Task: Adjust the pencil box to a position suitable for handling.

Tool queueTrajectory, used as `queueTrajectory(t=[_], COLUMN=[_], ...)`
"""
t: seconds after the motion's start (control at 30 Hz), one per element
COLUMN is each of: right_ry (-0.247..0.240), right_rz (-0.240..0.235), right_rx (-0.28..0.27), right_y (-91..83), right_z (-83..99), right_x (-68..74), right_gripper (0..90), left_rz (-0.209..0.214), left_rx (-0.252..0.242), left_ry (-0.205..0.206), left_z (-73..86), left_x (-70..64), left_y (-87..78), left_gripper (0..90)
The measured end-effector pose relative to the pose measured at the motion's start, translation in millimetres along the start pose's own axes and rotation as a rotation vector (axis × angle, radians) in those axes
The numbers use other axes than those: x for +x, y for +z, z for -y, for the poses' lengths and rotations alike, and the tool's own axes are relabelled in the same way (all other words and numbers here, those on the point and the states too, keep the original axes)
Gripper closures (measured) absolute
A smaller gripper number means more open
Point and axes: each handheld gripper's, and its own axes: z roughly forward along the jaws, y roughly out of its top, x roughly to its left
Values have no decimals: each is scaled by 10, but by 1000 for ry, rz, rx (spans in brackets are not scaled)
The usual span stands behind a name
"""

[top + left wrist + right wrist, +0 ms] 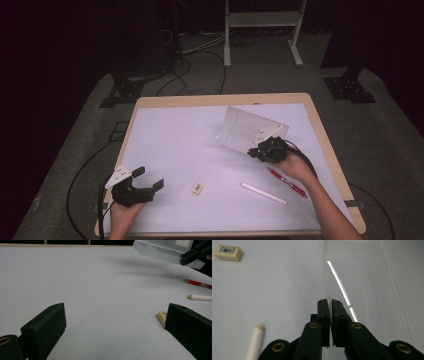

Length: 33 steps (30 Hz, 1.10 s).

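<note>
A white stand (262,30) rises beyond the worktop (325,140). Black cables (195,65) trail over the grey floor (75,130). Dark bases (348,89) sit at both sides.

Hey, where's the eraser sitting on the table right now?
In the high view the eraser lies near the table's front edge, roughly centre, between the left hand-held gripper and the white stick. It touches neither.

Left claw (148,178) sits near left, jaws spread wide, hand behind it; right claw (260,150) reaches farther right, jaws pinched together.
</note>
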Motion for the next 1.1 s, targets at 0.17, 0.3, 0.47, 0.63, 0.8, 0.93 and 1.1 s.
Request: queueTrajectory(t=[0.17, 0.3, 0.47, 0.63, 0.8, 0.93, 1.1], right_ry=[-46, -71, -83, -98, -116, -119, -116], right_rz=[-21, -41, -76, -115, -145, -160, -171], right_rx=[2, -8, -10, -2, 15, 24, 38], right_y=[33, 63, 115, 207, 308, 368, 424], right_z=[-81, -155, -221, -255, -276, -291, -279], right_x=[118, 190, 260, 327, 394, 436, 433], right_gripper=[859, 859, 858, 858, 858, 858, 858], left_rz=[0, 0, -1, 0, 0, 0, 2], left_rx=[-4, -4, -6, -6, -6, -6, -6], left_ry=[-3, -3, -7, -7, -7, -5, -7], left_z=[0, -1, -1, -2, -2, -3, -2], left_x=[-5, -2, 4, 4, 6, 8, 5], left_y=[1, -3, -7, -9, -11, -12, -10], left_gripper=[30, 29, 29, 29, 29, 29, 29])
